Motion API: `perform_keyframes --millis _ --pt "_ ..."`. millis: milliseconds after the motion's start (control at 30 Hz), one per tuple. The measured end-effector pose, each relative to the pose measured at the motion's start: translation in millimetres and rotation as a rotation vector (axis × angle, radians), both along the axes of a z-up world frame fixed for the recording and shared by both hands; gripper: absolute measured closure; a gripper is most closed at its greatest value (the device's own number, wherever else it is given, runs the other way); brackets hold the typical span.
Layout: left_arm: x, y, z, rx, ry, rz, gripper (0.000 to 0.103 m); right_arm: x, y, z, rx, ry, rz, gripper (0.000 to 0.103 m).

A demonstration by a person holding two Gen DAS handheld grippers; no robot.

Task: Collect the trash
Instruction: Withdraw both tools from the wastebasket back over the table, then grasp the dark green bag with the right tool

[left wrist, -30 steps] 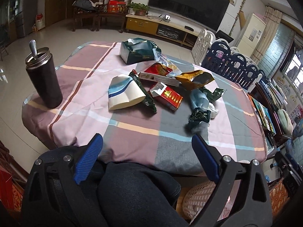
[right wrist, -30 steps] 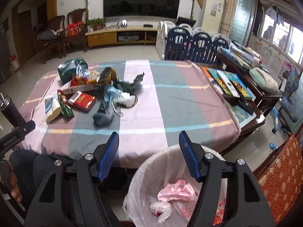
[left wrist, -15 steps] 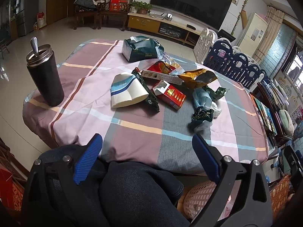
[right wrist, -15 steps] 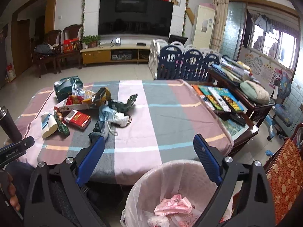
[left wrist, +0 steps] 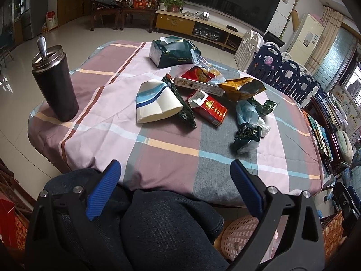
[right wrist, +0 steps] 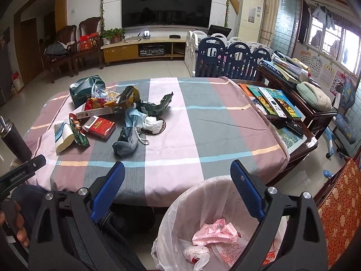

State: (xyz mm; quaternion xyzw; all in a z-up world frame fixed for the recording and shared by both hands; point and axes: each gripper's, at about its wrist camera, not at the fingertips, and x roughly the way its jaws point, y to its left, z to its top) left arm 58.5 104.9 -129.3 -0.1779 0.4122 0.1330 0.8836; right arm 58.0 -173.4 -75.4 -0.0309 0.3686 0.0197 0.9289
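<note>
Hovering over the lined bin point(right wrist: 216, 205), the right gripper point(right wrist: 178, 180) has just been opening; jaws wide, nothing between. Left gripper point(left wrist: 174, 180) likewise spread, empty. Trash pile point(left wrist: 203, 103) lies far-left on the table point(right wrist: 203, 122): light, crinkly wrappers, probably slippery; pinch a folded edge. Cloth on the right is bare.

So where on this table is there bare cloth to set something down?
The tablecloth is bare between the wrapper pile and the books, and along the near edge above the bin. A smaller patch separates the black tumbler from the paper cup.
</note>
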Motion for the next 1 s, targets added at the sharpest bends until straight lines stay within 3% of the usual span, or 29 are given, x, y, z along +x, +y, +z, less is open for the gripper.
perform_keyframes --millis 433,633,800,900,1000 --pt "0 3 -3 -0.021 0.007 0.002 0.006 3 4 -7 -0.015 0.018 0.003 0.011" --pt "-1 5 -5 -0.033 0.009 0.005 0.006 15 22 -12 0.015 0.031 0.035 0.023" --pt "-2 15 -8 -0.027 0.004 0.026 0.006 30 51 -17 0.033 0.034 0.103 0.052" --pt "-7 37 -8 -0.013 -0.011 0.1 0.006 51 67 -27 0.041 0.054 0.11 0.053" --pt "-16 65 -8 -0.063 -0.028 0.191 0.006 78 81 -45 0.057 0.105 0.108 0.053"
